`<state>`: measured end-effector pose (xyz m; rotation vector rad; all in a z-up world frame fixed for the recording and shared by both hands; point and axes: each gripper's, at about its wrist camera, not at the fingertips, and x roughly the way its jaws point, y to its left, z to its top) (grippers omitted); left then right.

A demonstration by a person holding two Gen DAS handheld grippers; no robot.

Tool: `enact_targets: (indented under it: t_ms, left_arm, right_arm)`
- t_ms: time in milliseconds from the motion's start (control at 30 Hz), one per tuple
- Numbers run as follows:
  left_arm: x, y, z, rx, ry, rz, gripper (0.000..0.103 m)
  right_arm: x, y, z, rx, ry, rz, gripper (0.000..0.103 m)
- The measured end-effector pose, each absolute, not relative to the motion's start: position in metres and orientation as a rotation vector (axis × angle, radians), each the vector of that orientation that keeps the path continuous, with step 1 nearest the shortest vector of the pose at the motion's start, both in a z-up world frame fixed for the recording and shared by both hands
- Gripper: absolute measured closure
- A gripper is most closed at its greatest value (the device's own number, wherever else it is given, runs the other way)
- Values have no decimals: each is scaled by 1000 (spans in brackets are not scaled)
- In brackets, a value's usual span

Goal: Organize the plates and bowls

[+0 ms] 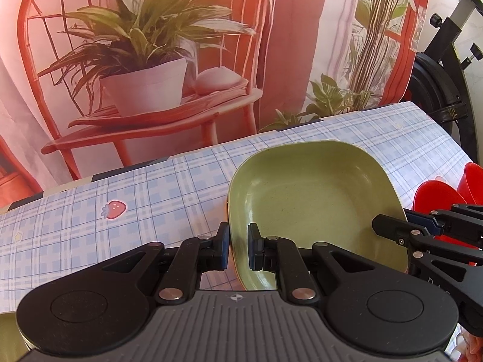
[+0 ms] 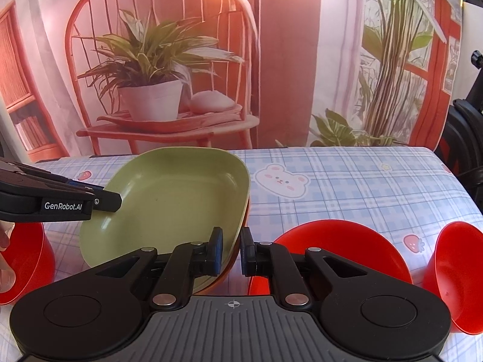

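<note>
A green square plate [image 1: 305,199] lies on top of an orange plate, whose edge [image 2: 241,235] shows under its right side. My left gripper [image 1: 238,235] is shut on the green plate's left rim. My right gripper [image 2: 231,241] is shut on the right rim of the green plate [image 2: 169,199], over the orange edge. Each gripper shows in the other's view: the right gripper [image 1: 380,226] at the plate's right, the left gripper [image 2: 113,202] at its left. Whether the plates rest on the table I cannot tell.
The table carries a blue checked cloth [image 2: 362,187]. Red bowls stand near the plates: one [image 2: 341,250] just right of my right gripper, one tipped [image 2: 455,271] at the far right, one [image 2: 24,262] at the left beside a hand [image 2: 4,241]. A printed backdrop hangs behind.
</note>
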<state>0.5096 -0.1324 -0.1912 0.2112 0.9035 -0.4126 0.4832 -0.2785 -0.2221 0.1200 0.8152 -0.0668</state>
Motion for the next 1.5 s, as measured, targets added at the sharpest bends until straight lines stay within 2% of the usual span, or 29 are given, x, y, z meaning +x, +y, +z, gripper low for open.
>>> enact_targets:
  t_ms: [367,533,633,800,1300,1500]
  left_arm:
    - [508,-132,-194,196,920,-382,89]
    - [508,-125,-192,169,917,-366,89]
    - [508,-121,-190,152,915,-356,89]
    - [507,-120,-189,149,911,-354,89]
    - [505,-119,-189,135,915,-354,89]
    - [497,-107,-170,97,893,-355,88]
  right_arm:
    - [486,-279,-222,112,834,-68,90]
    - [481,-279,-215,121,815,-71,83]
    - [477,-282,-209,140,796,-65,83]
    - [477,-284,-212,147,799,-73,95]
    - [480,-281,-223,159,836,-74,96]
    - [475,-276,-209,160,817,-58,84]
